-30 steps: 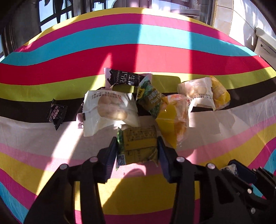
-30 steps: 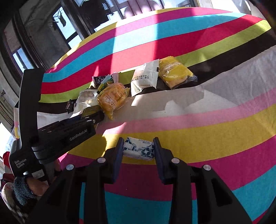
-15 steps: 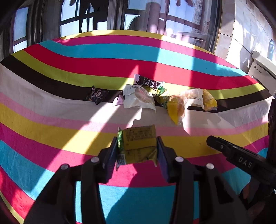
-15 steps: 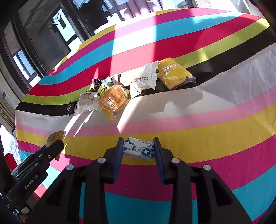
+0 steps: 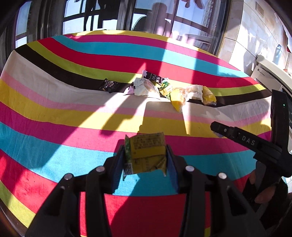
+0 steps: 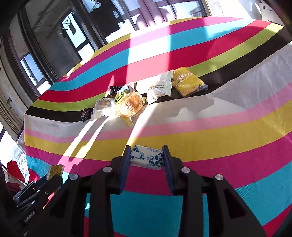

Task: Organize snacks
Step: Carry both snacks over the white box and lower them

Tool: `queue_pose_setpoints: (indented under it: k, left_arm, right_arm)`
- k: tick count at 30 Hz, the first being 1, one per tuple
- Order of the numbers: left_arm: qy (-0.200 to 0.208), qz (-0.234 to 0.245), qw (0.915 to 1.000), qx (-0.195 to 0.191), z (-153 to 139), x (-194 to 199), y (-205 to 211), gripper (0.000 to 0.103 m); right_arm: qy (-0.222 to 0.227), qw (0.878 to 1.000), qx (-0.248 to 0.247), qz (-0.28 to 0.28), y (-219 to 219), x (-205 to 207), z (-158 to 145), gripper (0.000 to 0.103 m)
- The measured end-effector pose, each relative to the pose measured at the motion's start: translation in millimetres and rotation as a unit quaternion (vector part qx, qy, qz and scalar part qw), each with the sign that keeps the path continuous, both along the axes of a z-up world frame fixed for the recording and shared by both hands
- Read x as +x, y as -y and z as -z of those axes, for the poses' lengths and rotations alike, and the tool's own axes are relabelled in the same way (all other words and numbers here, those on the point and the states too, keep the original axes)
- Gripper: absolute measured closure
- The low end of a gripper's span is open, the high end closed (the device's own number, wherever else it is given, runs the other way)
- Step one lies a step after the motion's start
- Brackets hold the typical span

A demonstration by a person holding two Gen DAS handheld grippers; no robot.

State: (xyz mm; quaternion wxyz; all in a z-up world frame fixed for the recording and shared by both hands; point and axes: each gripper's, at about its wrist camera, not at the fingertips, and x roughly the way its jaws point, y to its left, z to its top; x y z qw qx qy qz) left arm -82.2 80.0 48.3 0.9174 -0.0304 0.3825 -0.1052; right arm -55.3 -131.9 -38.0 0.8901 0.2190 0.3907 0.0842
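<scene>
My left gripper (image 5: 146, 156) is shut on a yellow-green snack packet (image 5: 145, 152) and holds it above the near part of the striped tablecloth (image 5: 54, 116). My right gripper (image 6: 147, 157) is shut on a blue-and-white snack packet (image 6: 147, 157), low over the yellow and pink stripes. A pile of snacks lies far ahead on the black and white stripes: a white bun packet (image 5: 144, 87), a black chocolate packet (image 5: 153, 77), a yellow cake packet (image 5: 177, 98) and a small black packet (image 5: 109, 84). The pile also shows in the right wrist view (image 6: 129, 104).
The right gripper's body (image 5: 255, 144) reaches in from the right of the left wrist view. The left gripper (image 6: 36, 189) sits at the lower left of the right wrist view. Windows (image 5: 109, 16) stand behind the table. A white appliance (image 5: 270, 71) is at the far right.
My left gripper has pulled back and up from the pile with the yellow-green packet, so the pile now looks far away. My right gripper has barely moved and still holds its packet.
</scene>
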Motion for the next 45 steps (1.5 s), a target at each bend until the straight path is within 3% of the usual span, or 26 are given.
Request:
queue_pose_setpoints:
  k: [7,15,26,32,41,45]
  left_arm:
    - [0.006,-0.012,0.9989,0.046,0,-26,-18,0.059]
    - [-0.003,-0.035,0.9989,0.029,-3,-55,-63,0.059]
    - [-0.008,-0.077,0.9965,0.032,-8,-107,-129,0.059]
    - [-0.021,-0.119,0.9919,0.04,-9,-147,-177,0.059]
    - [-0.071,-0.202,0.9756,0.051,13,-212,-247,0.059]
    - [-0.103,-0.234,0.9652,0.053,32,-235,-271,0.059]
  right_arm:
    - [0.003,0.999,-0.014,-0.044,-28,-25,-9,0.069]
    - [0.019,0.989,-0.041,-0.141,-94,-53,-24,0.069]
    - [0.035,0.964,-0.068,-0.255,-172,-87,-39,0.069]
    - [0.068,0.932,-0.089,-0.345,-224,-117,-58,0.069]
    - [0.093,0.866,-0.122,-0.475,-298,-169,-62,0.069]
    - [0.096,0.83,-0.145,-0.53,-323,-194,-57,0.069]
